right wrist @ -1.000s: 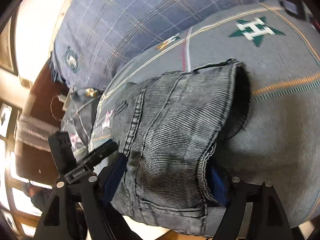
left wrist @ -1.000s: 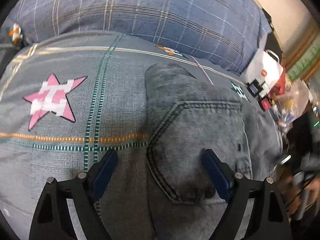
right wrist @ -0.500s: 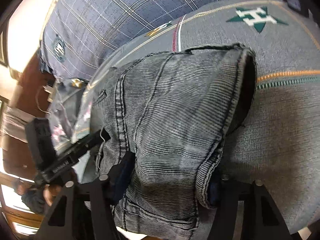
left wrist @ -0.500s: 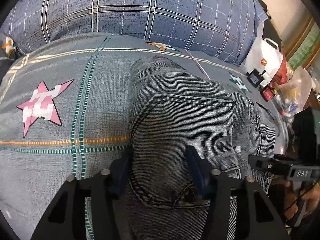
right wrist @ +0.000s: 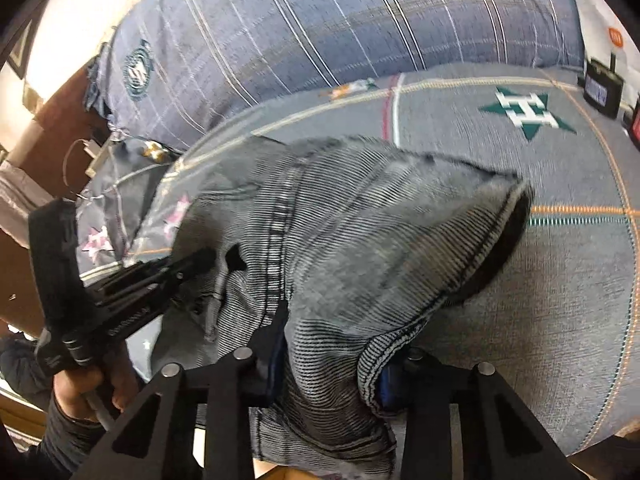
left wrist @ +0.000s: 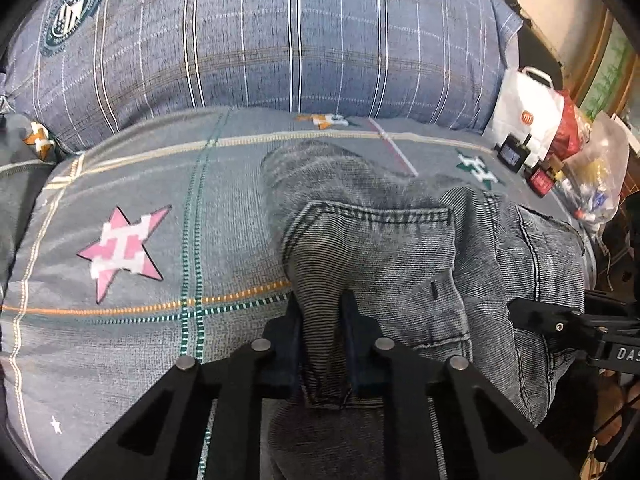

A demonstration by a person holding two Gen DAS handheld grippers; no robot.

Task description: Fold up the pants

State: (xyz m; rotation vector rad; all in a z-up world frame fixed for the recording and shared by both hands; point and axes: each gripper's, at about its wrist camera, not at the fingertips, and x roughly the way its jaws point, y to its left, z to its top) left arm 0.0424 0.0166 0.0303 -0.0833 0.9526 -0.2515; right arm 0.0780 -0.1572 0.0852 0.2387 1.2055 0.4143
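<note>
So the grey pants (left wrist: 380,248) are bunched on the bed (left wrist: 120,320), near the plaid pillow (left wrist: 260,40). Left gripper (left wrist: 322,312) fingers are closing, pinching a fold by the back pocket; right gripper (right wrist: 332,356) fingers are closing on the hem.

Left gripper (left wrist: 322,344) pinching the jeans (left wrist: 400,256)

Jaws are closing on a bunched ridge of grey denim right below the back pocket. Jeans lie on the bed (left wrist: 120,184) with its pink star print (left wrist: 124,250), plaid pillow (left wrist: 260,40) behind, white bag (left wrist: 524,108) off right.
</note>
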